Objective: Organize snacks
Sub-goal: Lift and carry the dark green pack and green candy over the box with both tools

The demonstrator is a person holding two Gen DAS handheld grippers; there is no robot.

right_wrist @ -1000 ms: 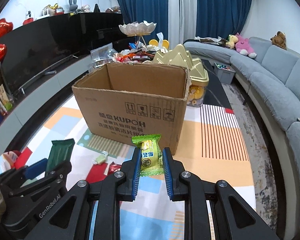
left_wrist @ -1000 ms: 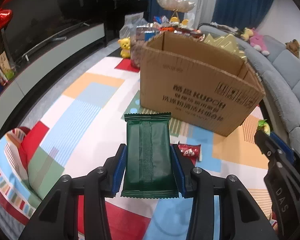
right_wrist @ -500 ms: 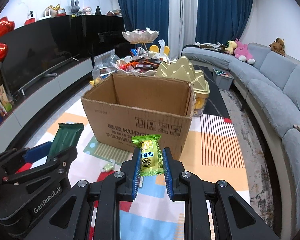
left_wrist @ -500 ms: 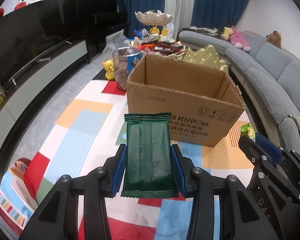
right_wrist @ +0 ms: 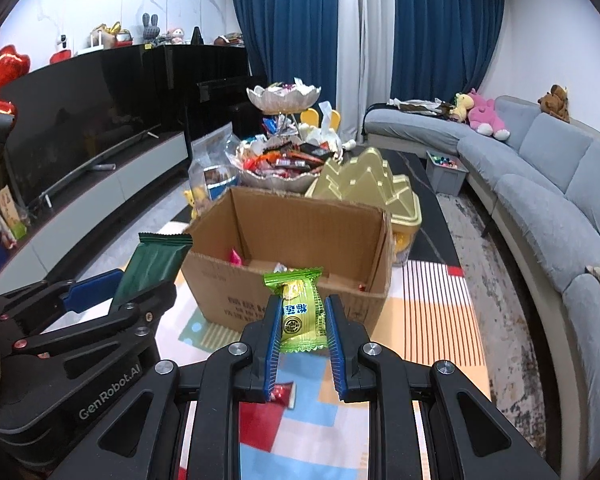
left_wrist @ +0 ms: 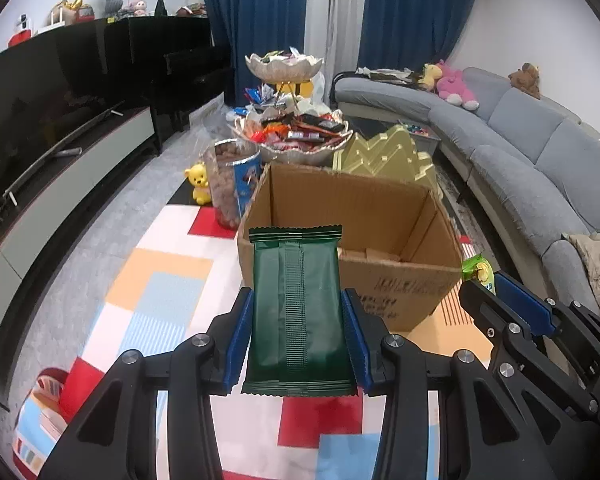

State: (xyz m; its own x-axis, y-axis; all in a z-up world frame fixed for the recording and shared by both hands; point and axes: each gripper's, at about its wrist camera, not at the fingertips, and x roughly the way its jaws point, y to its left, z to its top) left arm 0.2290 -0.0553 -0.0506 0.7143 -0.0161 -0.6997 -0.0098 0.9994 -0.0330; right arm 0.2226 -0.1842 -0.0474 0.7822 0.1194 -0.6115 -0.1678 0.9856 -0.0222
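The left gripper (left_wrist: 298,332) is clamped on a dark green snack packet (left_wrist: 296,308) that stands upright between its blue pads, its upper end rising past the fingertips in front of the near wall of the open cardboard box (left_wrist: 396,216) on the colourful play mat (left_wrist: 156,292). The right gripper (right_wrist: 300,326), just beside it, is closed on a small lime-green wrapped candy (right_wrist: 300,308), which sticks up out of the jaws before the box's front edge. A few small wrapped sweets (right_wrist: 236,258) lie on the box floor, and a red-wrapped sweet (right_wrist: 282,394) lies on the mat beneath the right gripper.
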